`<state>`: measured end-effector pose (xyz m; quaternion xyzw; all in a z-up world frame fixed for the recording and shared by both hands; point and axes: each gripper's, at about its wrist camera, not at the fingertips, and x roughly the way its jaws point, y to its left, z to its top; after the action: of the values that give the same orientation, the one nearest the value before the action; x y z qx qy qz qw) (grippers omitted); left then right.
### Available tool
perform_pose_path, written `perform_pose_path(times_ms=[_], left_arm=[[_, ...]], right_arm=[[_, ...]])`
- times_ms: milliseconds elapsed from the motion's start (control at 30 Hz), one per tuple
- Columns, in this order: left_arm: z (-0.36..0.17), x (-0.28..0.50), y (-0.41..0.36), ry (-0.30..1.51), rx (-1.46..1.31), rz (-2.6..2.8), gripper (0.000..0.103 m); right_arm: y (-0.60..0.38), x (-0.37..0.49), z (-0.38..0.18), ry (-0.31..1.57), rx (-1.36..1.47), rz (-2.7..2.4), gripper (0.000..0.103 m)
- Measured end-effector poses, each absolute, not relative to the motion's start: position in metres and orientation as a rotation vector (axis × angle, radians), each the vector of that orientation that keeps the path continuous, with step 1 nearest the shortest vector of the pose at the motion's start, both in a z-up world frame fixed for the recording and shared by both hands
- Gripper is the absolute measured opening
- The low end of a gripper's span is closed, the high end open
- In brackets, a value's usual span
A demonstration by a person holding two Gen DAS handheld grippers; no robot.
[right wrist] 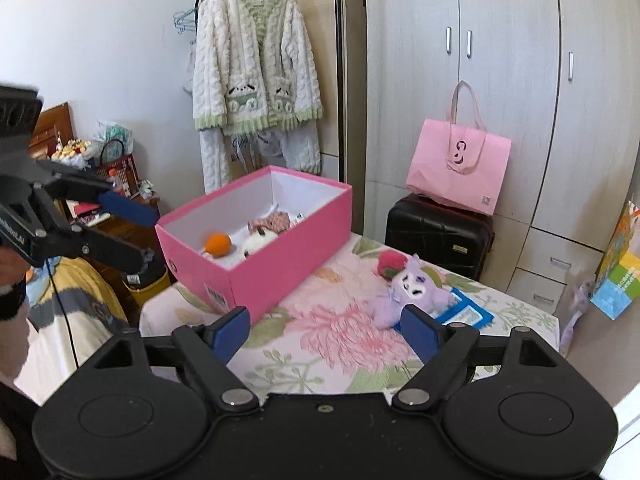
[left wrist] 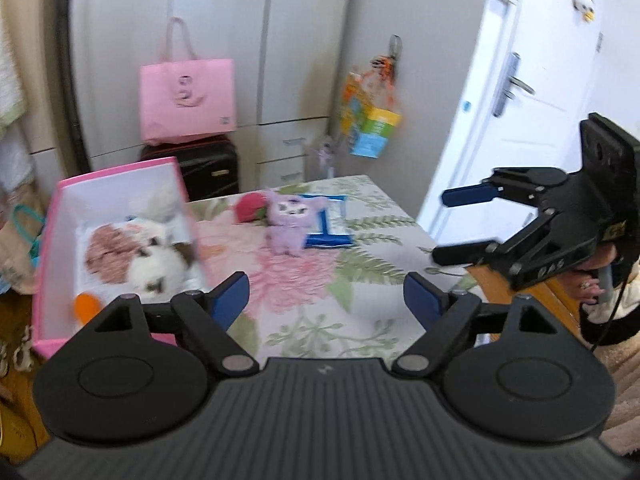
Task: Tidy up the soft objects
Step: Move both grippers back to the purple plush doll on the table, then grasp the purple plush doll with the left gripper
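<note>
Two grippers, left gripper (left wrist: 326, 300) and right gripper (right wrist: 325, 330), both wide open, empty. Purple plush (right wrist: 404, 292) and red plush (right wrist: 390, 263) ahead of right gripper on table (right wrist: 328, 344), beside pink box (right wrist: 276, 276). Risk: plush squishes, slips from pinch, or jaw snags blue packet (right wrist: 466, 314) underneath.

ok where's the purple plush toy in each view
Left wrist view: purple plush toy sits centre, on the floral table, right of the pink box.
Right wrist view: purple plush toy lies right of centre, right of the pink box.
Shared landmark: the pink bag on the suitcase.
</note>
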<state>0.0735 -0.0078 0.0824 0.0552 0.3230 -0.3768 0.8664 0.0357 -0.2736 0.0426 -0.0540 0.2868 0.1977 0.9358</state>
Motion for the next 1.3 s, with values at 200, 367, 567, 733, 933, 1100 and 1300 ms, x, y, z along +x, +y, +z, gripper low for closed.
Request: perform_pose_path(times_ms=[200,367,567,733,933,1100,1300], left_arm=[[0.069,0.089,-0.046,0.652,0.112,-0.842,0.097],[0.046,0.121,-0.072,0.685,0.066,-0.816,0.097],[0.009,0.165,-0.098,0.708,0.007,-0.714,0.094],[-0.018,0.197,-0.121,0.684,0.038,-0.599,0.093],[-0.049,0.238,-0.139,0.721,0.026,-0.55,0.083],[-0.073,0.278,-0.13,0.843,-0.213,-0.526,0.076],[-0.093,0.289,-0.14,0.894,-0.207,-0.536,0.064]], right_arm=[[-0.286,0.044,0.02,0.582,-0.123,0.405,0.096],[-0.296,0.068,-0.007,0.57,-0.129,0.392,0.096],[-0.296,0.107,-0.048,0.519,-0.139,0.359,0.096],[-0.292,0.146,-0.077,0.546,-0.101,0.311,0.096],[-0.298,0.186,-0.1,0.601,0.012,0.28,0.096],[-0.29,0.207,-0.111,0.623,-0.046,0.248,0.096],[-0.278,0.22,-0.118,0.627,-0.093,0.24,0.096]])
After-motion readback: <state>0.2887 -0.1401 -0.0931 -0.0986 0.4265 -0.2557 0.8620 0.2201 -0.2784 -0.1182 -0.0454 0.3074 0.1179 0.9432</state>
